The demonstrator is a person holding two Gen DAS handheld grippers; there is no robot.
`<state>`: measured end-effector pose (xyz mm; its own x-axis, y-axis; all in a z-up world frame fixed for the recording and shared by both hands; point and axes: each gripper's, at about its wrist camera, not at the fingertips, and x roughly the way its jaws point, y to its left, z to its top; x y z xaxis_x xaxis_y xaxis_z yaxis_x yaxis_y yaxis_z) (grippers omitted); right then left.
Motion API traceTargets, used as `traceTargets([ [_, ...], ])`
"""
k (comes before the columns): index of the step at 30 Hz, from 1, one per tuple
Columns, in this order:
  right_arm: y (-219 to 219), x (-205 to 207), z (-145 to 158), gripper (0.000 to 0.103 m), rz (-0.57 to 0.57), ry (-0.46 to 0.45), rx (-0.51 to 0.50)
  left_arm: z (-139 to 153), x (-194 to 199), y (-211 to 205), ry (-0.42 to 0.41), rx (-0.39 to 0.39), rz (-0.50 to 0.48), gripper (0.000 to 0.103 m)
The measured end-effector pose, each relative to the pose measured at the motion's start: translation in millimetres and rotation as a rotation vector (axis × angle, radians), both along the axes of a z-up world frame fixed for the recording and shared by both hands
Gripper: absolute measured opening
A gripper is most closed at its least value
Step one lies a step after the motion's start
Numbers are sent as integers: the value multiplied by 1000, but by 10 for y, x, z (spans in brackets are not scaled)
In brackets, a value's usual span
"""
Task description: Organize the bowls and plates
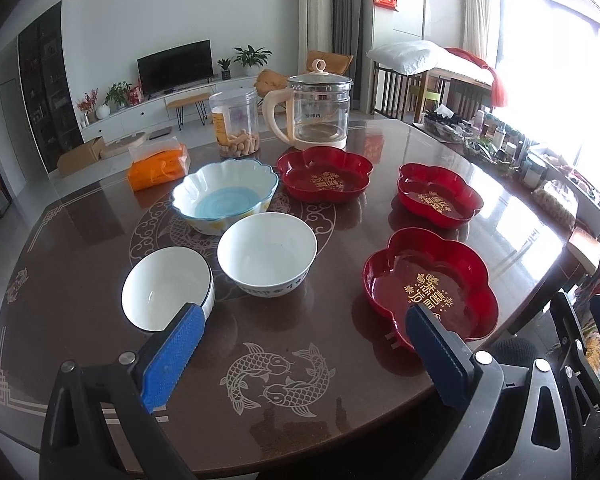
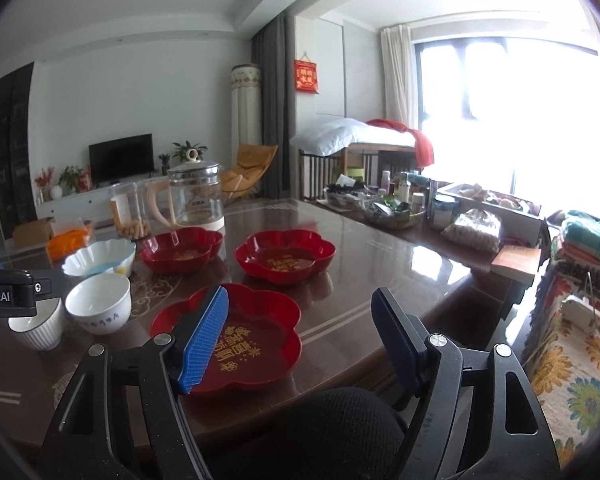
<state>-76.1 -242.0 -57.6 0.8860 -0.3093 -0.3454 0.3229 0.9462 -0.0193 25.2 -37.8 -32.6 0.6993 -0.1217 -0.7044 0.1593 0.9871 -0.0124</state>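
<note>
1. Three red plates are sitting on the table (image 1: 340, 420), well apart from one another: the near plate (image 1: 430, 282) by the table's front right edge, the far-right plate (image 1: 439, 194) beyond it, and the middle plate (image 1: 325, 174) just in front of the kettle (image 1: 314, 110).
2. Three bowls are standing to the left of the plates: the ribbed bowl (image 1: 167, 288) nearest, the white bowl (image 1: 267, 254) just beside it, and the scalloped bowl (image 1: 225, 194), blue inside, just behind that one.
3. The left gripper (image 1: 302, 340) is hovering above the table with its jaws spread wide and nothing between them; its left finger is overlapping the ribbed bowl's rim in the left wrist view, and its right finger is overlapping the near plate's rim, though contact cannot be judged.
4. The right gripper (image 2: 300, 332) is hanging over the table's front right edge with its jaws likewise spread and gripping nothing; its left finger is lying across the near plate (image 2: 260, 340) in its own view.
5. Behind the bowls, a clear jar (image 1: 236, 124) holding peanuts is standing beside the kettle, and an orange tissue pack (image 1: 158, 166) is lying left of the jar.
6. A basket (image 2: 384, 216) of bottles and packets is crowding the table's far right side.
</note>
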Motion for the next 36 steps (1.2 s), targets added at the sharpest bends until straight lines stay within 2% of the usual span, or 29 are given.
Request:
traceTargets([
  [5, -52, 16, -13, 78, -5, 9, 22, -10, -11, 13, -12, 7, 8, 100],
  [11, -121, 74, -49, 78, -16, 38, 63, -14, 18, -54, -39, 81, 23, 100],
  [15, -168, 58, -52, 78, -18, 32, 91, -33, 28, -41, -40, 87, 25, 100],
  [22, -195, 154, -102, 78, -3, 74, 125, -241, 124, -64, 36, 60, -9, 100],
  [28, -345, 174, -155, 78, -17, 88, 214, -325, 237, -93, 88, 22, -45, 100],
  [36, -534, 203, -238, 78, -26, 104, 329, -219, 637, -20, 173, -111, -90, 100],
])
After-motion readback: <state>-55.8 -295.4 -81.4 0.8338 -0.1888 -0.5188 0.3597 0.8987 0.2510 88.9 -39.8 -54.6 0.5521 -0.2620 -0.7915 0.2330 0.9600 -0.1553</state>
